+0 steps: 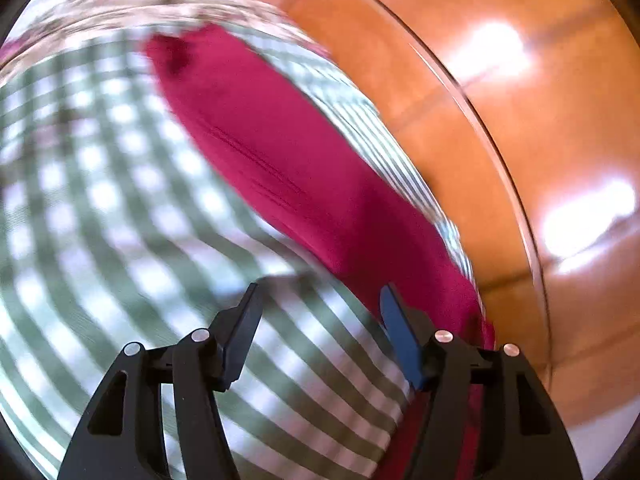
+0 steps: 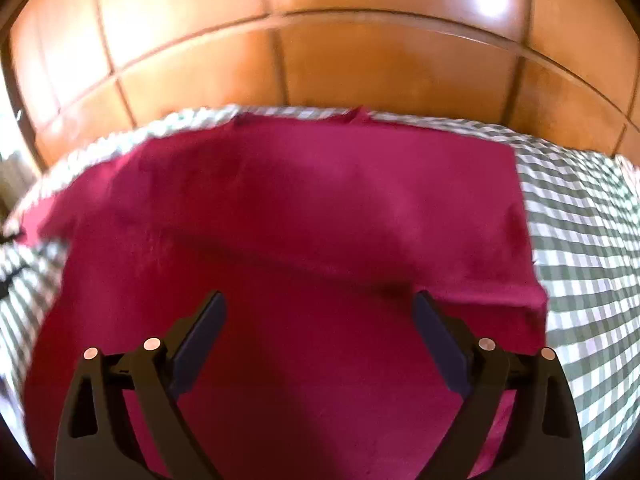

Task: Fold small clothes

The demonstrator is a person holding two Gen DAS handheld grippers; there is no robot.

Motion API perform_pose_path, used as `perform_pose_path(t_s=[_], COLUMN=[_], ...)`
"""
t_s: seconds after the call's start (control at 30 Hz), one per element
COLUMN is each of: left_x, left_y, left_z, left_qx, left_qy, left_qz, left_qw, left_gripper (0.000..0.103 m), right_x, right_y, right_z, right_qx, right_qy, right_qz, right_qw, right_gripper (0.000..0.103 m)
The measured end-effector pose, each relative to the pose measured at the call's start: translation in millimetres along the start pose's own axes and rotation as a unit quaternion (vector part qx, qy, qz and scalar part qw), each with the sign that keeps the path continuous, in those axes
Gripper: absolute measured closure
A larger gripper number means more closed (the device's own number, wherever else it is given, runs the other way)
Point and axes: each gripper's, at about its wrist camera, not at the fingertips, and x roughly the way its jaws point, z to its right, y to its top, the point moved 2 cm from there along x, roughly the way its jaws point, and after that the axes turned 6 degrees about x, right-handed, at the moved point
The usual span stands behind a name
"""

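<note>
A magenta garment (image 2: 304, 216) lies flat on a green-and-white checked cloth (image 2: 588, 264), reaching close to the table's far edge. My right gripper (image 2: 320, 300) is open and empty, hovering over the near part of the garment. In the left wrist view the same garment (image 1: 280, 156) runs as a long strip along the cloth's right edge. My left gripper (image 1: 320, 292) is open and empty over the checked cloth (image 1: 100, 200), with its right finger (image 1: 400, 328) next to the garment's near end. Both views are motion-blurred.
An orange tiled floor (image 2: 320, 40) lies beyond the table's far edge, and to the right of the table in the left wrist view (image 1: 540, 120). A floral-patterned fabric (image 1: 120, 4) lies at the far end of the cloth.
</note>
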Motion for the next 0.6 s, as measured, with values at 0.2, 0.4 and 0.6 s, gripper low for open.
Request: perform_pose_path(t_s=[0.2,0.4,0.6], left_x=[-11,-3,20], left_y=[43,83,113], left_z=[-38,-71,-68], left_qx=[-0.036,-0.070,-0.047], left_qy=[0.027,0.097,0.116], left_qz=[0.026,0.039,0.040], left_qw=[0.9986,0.9920,0.9913], left_gripper=[0.042,0.044,0.064], right_x=[6,7,7], right_y=[-11,-12,-13], right_z=[-2,-4,-5], right_qx=[0.010,0.007,0.004], right_qy=[-0.011,-0.013,-0.015], right_qz=[0.001,0.003,0.005], right_qw=[1.000,1.000,1.000], right_gripper=[0.003,0.003,0.003])
